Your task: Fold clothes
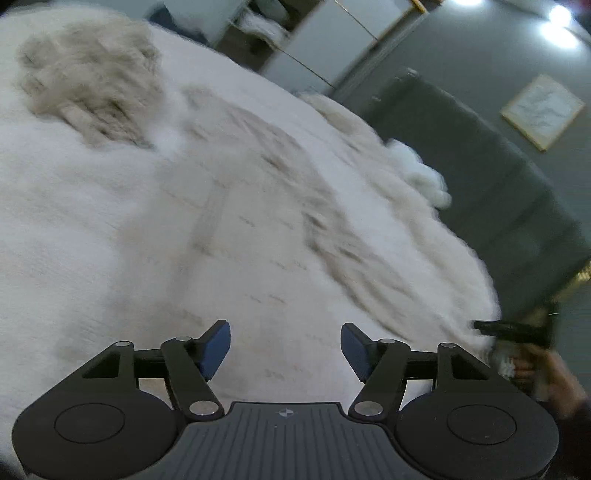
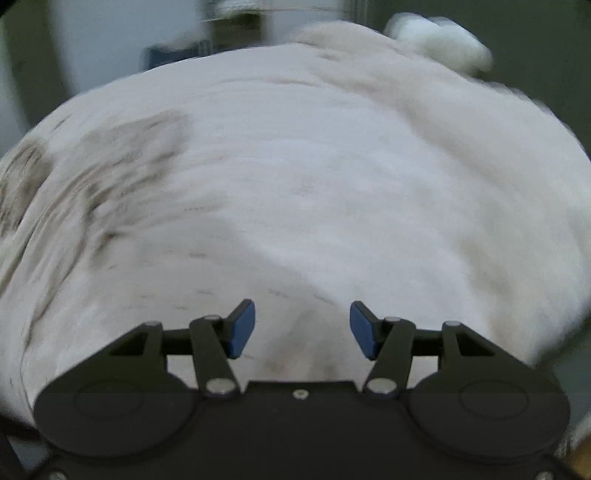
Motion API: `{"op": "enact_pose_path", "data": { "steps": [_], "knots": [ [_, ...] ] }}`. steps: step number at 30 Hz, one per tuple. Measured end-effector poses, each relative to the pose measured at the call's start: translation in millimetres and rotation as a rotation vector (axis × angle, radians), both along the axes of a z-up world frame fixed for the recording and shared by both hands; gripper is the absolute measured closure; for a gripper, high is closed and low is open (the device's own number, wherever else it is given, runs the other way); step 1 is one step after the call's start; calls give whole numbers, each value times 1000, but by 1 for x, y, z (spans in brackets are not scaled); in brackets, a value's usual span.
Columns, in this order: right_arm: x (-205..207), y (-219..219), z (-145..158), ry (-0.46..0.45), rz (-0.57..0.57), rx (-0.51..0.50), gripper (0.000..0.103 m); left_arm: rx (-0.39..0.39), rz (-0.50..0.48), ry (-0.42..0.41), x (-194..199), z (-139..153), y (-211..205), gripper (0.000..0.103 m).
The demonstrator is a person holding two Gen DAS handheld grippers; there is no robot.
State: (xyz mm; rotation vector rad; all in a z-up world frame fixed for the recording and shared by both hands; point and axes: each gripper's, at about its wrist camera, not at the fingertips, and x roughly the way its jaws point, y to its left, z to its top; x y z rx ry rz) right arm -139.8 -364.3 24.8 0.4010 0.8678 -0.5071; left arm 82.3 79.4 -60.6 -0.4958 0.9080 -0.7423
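A pale cream garment (image 1: 258, 206) lies spread and creased on the white bed (image 1: 55, 221). My left gripper (image 1: 285, 332) hovers over its near part, open, with nothing between the blue pads (image 1: 216, 347). A crumpled beige heap of clothing (image 1: 88, 81) sits at the far left. The right wrist view is motion-blurred. There my right gripper (image 2: 302, 314) is open above the same pale cloth (image 2: 295, 206), its pads empty. In the left wrist view the right gripper's black body (image 1: 517, 332) shows at the right edge, held by a hand (image 1: 554, 376).
A fluffy white item (image 1: 421, 173) (image 2: 439, 40) lies by the dark grey headboard (image 1: 480, 166). A framed picture (image 1: 543, 110) hangs on the grey wall. Open shelving (image 1: 266, 29) stands beyond the bed's far side.
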Motion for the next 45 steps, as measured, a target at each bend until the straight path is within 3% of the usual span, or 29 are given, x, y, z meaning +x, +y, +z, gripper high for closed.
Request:
{"op": "enact_pose_path", "data": {
  "steps": [3,5,7,8,11,14,15,16,17,20,24,27,28,29,30,31,32,33,34,36,37,39,41,43,45],
  "knots": [
    [-29,-24,-23,-36,-113,165,47,-207,-144,168,-8,-21,-65,39],
    [-35,-35,-42,-89,-144,310,49,-261,-293,270,-20,-42,-126,38],
    [-34,-40,-54,-110,-146,411,78,-237,-384,338,-27,-64,-192,39],
    [-35,-39,-54,-120,-140,420,100,-225,-414,371,-29,-77,-227,39],
    [-39,-35,-50,-149,-119,427,101,-249,-426,473,-29,-106,-295,39],
    [-46,-22,-29,-150,-91,360,102,-340,-361,566,-30,-126,-341,39],
    [-48,-20,-21,-149,-89,342,102,-355,-330,594,-30,-129,-348,53],
    [-51,-19,-13,-148,-87,324,102,-367,-296,618,-31,-131,-355,87],
    [-54,-17,-6,-145,-88,308,102,-370,-279,618,-33,-129,-359,103],
    [-65,-9,17,-137,-77,250,102,-405,-353,508,-39,-100,-358,103],
    [-78,24,55,-122,77,100,102,-500,-486,446,-44,-52,-323,103],
    [-77,53,55,11,283,32,99,-339,-605,364,-50,-38,-292,103],
    [-76,66,42,128,377,-4,97,-261,-630,333,-52,-38,-284,96],
    [-72,77,26,224,433,-52,89,-128,-620,295,-54,-47,-283,88],
    [-63,81,16,251,451,-71,84,4,-607,265,-55,-60,-282,75],
    [-55,83,8,267,463,-86,83,113,-591,266,-54,-78,-280,73],
    [-46,86,-1,283,475,-100,83,156,-578,292,-51,-89,-277,73],
    [-38,89,-10,299,488,-115,82,144,-571,300,-48,-90,-272,73],
    [-19,89,-10,235,492,-88,79,107,-559,305,-43,-88,-261,68],
    [11,92,-7,120,495,-46,57,44,-556,285,-36,-75,-245,56],
    [40,93,-4,38,493,-38,54,11,-563,264,-32,-65,-237,53],
    [78,95,-5,-23,491,-33,52,-57,-587,217,-25,-45,-220,45],
    [131,85,-12,-65,477,-4,52,-150,-615,121,-10,-11,-187,34],
    [198,70,-23,-101,461,46,52,-165,-595,12,9,14,-155,23],
    [242,54,-34,-107,427,98,52,-157,-501,-115,37,37,-115,18]
  ]
}}
